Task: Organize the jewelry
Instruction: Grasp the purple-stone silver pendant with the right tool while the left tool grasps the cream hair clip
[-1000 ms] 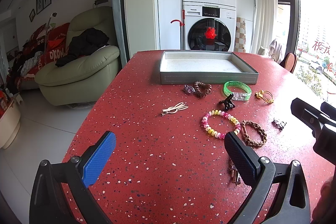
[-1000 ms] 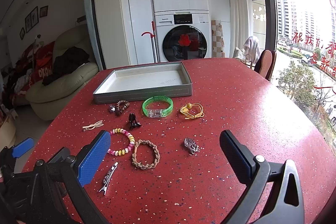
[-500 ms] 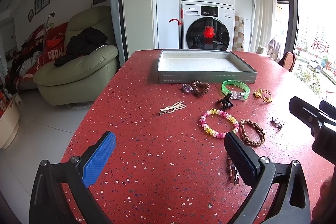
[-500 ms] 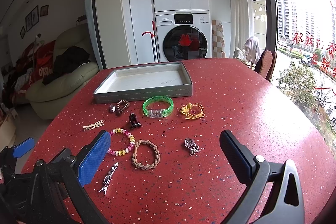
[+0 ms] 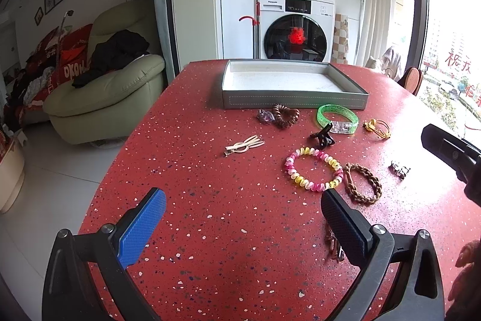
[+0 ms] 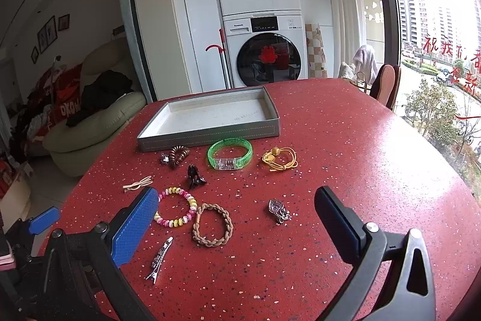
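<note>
Both tongs, left and right, wide apart and unladen above one grey tray, three bracelets, two hairclips

A grey tray sits empty on the red desk — before it lie a green bangle, beaded bracelet, braided band and 2 clips.

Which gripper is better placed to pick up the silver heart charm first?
Right: the right gripper, open, has the silver heart charm between its fingers ahead. The left gripper faces bare table.
</note>
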Demonstrator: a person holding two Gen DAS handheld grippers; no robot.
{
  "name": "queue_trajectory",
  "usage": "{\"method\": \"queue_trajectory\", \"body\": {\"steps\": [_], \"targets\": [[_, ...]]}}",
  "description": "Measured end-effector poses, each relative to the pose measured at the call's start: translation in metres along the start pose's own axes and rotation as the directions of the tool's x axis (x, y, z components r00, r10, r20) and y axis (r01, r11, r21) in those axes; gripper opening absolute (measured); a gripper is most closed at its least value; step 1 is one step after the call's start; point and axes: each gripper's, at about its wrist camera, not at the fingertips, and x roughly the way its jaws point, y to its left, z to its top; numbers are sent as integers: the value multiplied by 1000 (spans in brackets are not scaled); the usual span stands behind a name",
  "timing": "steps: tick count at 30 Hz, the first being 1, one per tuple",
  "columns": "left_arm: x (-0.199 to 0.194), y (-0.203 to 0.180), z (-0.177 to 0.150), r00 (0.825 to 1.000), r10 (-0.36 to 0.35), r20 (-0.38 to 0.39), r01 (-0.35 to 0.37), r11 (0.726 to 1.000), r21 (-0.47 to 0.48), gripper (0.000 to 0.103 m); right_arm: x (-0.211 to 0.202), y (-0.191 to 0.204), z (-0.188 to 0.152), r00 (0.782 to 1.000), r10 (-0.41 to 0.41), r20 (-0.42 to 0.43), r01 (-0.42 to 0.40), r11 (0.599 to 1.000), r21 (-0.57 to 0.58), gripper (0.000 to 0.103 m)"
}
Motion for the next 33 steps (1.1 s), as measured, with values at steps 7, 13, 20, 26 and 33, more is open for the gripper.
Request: {"method": "queue_trajectory", "body": {"steps": [7, 13, 20, 26, 33], "targets": [[20, 14, 17, 998, -25, -59, 25, 1000, -3, 103, 18, -19, 4, 993, 38, -113, -32, 998, 49, 103], [59, 33, 40, 979, -76, -187, 83, 996, 27, 103, 41, -28, 6, 969, -9, -248, 2, 1000, -30, 103], [90, 30, 58, 977, -66, -203, 92, 988, 121, 103, 71, -50, 6, 929, 5, -370, 2, 1000, 18, 103], [120, 22, 62, 966, -76, -246, 124, 974, 188, 103, 96, -57, 3, 893, -18, -450, 11, 1000, -20, 99], [135, 11, 69, 947, -130, -295, 199, 956, 215, 81, 109, -49, 3, 874, -51, -484, 7, 996, -94, 73]]}}
